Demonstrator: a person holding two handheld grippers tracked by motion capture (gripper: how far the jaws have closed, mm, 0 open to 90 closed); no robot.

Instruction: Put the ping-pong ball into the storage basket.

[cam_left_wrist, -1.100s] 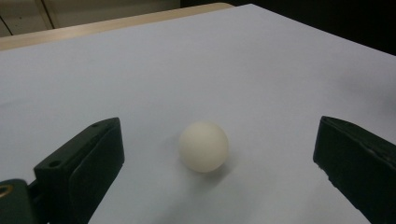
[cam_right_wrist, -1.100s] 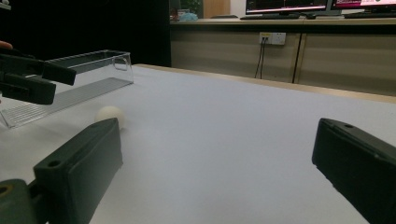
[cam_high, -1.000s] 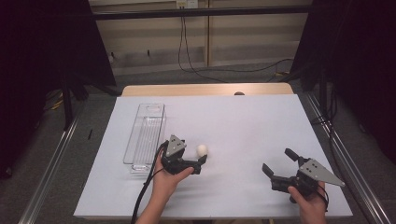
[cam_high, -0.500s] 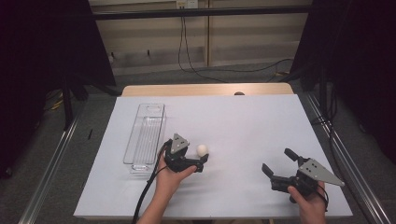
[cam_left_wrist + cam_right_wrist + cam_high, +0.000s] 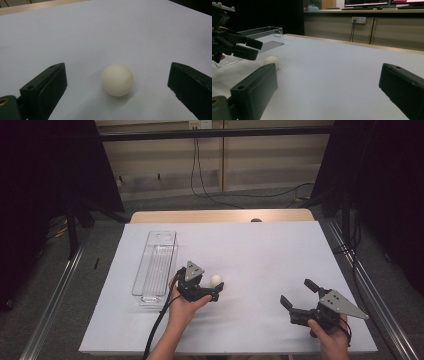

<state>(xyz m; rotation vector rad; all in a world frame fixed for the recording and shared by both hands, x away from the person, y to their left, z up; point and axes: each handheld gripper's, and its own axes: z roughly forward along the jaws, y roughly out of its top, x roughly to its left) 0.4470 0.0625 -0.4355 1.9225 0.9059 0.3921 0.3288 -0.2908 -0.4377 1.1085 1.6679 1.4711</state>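
The left gripper [image 5: 216,290] sits low over the white table cover [image 5: 260,255], its jaws spread wide with a small cream-white ball [image 5: 216,280] between them; in the left gripper view the ball [image 5: 117,79] rests on the sheet in the middle of the gap, clear of both pads and touched by neither. In the high view the ball lies a little left of the table's centre, towards the near edge, just at the gripper's tips. The left hand [image 5: 182,307] comes in from the near edge, and a black cable trails back from the gripper beside the forearm. To the left of that gripper, close by, a clear plastic tray [image 5: 156,265] lies lengthwise from near to far, with nothing visible in it. The right gripper [image 5: 299,295] is well apart, at the near right of the table, held in the right hand [image 5: 330,332]; its jaws are also spread wide and hold nothing. The right gripper view looks across the sheet towards the ball [image 5: 271,60], the left gripper [image 5: 250,48] and the tray [image 5: 265,35] beyond.
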